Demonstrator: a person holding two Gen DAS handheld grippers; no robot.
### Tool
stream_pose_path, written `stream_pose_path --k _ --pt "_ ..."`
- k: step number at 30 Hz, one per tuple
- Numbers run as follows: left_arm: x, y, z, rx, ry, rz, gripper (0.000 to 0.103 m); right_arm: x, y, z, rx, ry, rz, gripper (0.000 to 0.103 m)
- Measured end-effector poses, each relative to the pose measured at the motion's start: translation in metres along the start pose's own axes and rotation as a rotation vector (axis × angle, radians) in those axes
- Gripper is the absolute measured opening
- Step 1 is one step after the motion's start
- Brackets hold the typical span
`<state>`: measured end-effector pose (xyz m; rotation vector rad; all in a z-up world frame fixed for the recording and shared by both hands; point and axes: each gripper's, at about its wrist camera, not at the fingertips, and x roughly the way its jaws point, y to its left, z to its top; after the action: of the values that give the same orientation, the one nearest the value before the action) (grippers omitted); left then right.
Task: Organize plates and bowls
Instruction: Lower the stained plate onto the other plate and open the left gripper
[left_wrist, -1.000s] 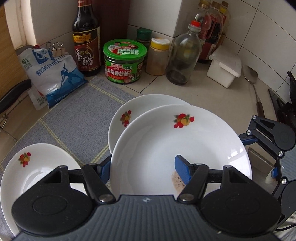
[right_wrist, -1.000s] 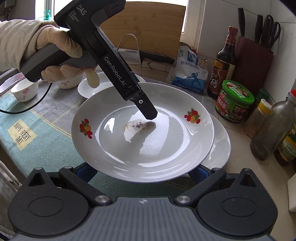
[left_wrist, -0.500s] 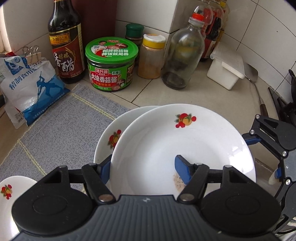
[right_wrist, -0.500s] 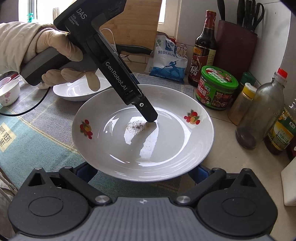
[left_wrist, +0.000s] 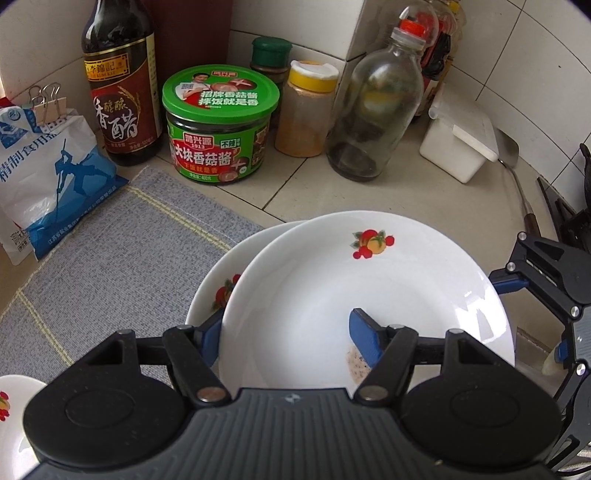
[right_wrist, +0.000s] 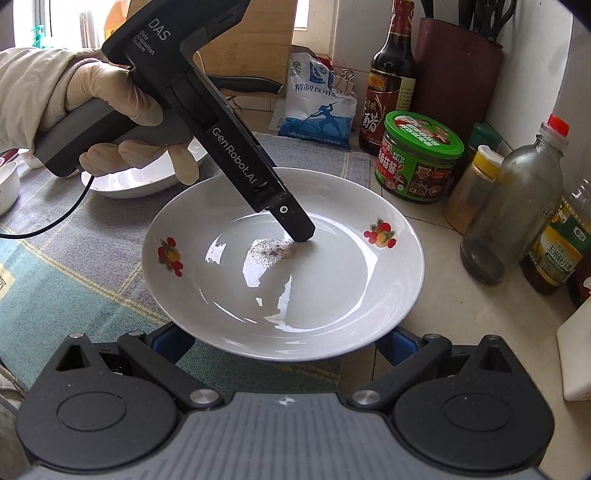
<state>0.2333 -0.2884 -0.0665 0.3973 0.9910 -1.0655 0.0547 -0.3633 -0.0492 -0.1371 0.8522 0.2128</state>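
White porcelain is being pinched at the rim by the jaws of the left gripper (left_wrist: 286, 334), one blue pad inside the held plate (left_wrist: 365, 299) near a patch of dark specks, the other under its edge. The right gripper (right_wrist: 284, 341) is being kept with its jaws spread wide beneath the near rim, touching nothing as far as can be told. The plate is being carried, slightly tilted, above a second plate (left_wrist: 221, 284) that is lying where the grey mat (left_wrist: 122, 240) meets the tiled counter (left_wrist: 406, 195). The stacking step is judged to be in hand. Next, the held plate is probably to be centred over the lower one, levelled and lowered gently before the grip is released. A green-lidded jar (left_wrist: 218, 122) and a glass bottle (left_wrist: 376, 107) are standing close behind.
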Motion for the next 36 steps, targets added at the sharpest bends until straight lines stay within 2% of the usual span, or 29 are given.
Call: stream_pose_path --k 8,17,36 --pt "0.0019 -0.0002 0.0025 0.006 0.001 -0.005 0.069 0.0009 0.0010 0.0029 -0.016 0.026 -0.027 0.103" --pt "0.0007 -0.0032 0.0009 0.020 0.033 0.016 0.072 0.0012 -0.0001 0.0026 -0.023 0.027 -0.023 0.103" --pt "-0.0054 -0.0028 0.0004 0.012 0.033 0.025 0.073 0.0024 0.0003 0.0041 -0.036 0.033 -0.023 0.103"
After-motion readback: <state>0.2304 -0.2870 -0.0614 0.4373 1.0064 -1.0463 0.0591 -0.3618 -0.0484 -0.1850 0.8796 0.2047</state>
